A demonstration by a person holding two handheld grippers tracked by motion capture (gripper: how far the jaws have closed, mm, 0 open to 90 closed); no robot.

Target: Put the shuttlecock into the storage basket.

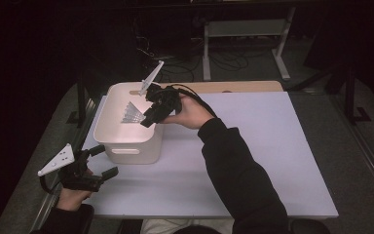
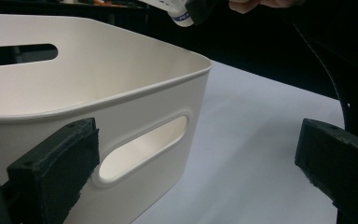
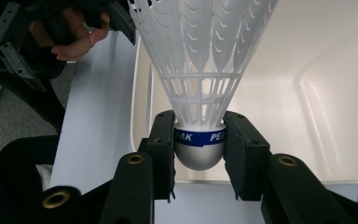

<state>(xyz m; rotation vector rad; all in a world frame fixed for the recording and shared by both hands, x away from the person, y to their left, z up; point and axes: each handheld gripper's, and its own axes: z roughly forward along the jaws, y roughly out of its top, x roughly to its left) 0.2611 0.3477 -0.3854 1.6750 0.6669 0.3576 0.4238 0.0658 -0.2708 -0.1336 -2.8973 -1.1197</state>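
A white plastic shuttlecock with a grey cork and a blue band is clamped at its base by my right gripper, which is shut on it. In the high view the right gripper holds the shuttlecock over the open white bin, skirt pointing left. My left gripper stands open at the bin's front left corner with nothing between its jaws. In the left gripper view, the left gripper faces the bin's handle slot, and the shuttlecock's base shows at the top edge.
The bin stands at the left of a white tabletop. A wooden board lies along the far edge. A white metal frame and cables sit on the floor beyond. The person's left hand shows past the bin.
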